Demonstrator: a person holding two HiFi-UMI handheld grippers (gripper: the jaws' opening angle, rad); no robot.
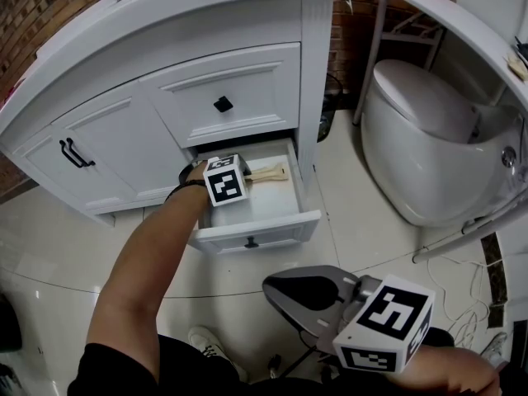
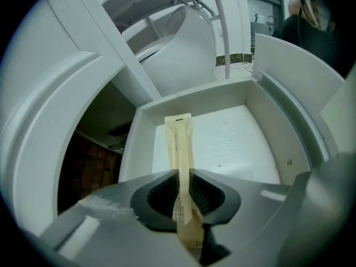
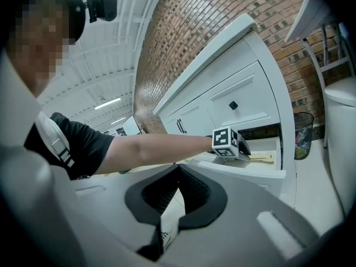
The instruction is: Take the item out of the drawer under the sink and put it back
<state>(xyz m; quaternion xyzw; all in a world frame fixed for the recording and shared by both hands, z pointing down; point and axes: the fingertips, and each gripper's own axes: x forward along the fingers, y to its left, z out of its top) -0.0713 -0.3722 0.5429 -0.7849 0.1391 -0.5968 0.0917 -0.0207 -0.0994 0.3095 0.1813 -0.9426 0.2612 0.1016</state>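
Note:
The low drawer (image 1: 256,236) of the white sink cabinet stands pulled out. A long cream packet (image 1: 269,173) lies lengthways inside it. My left gripper (image 1: 247,175) reaches into the drawer and is shut on the packet's near end. In the left gripper view the packet (image 2: 179,143) runs out from between the pads (image 2: 167,193), over the white drawer floor (image 2: 239,143). My right gripper (image 1: 277,292) hangs low in front of the cabinet, away from the drawer. Its jaws (image 3: 178,168) are shut with nothing in them. From there the packet (image 3: 265,157) shows past the left gripper (image 3: 247,151).
A closed drawer with a black knob (image 1: 223,103) sits above the open one. Cabinet doors with black handles (image 1: 74,153) stand to the left. A white toilet (image 1: 421,139) is close on the right, with a dark bin (image 3: 303,133) between. My shoe (image 1: 210,343) is on the tiled floor.

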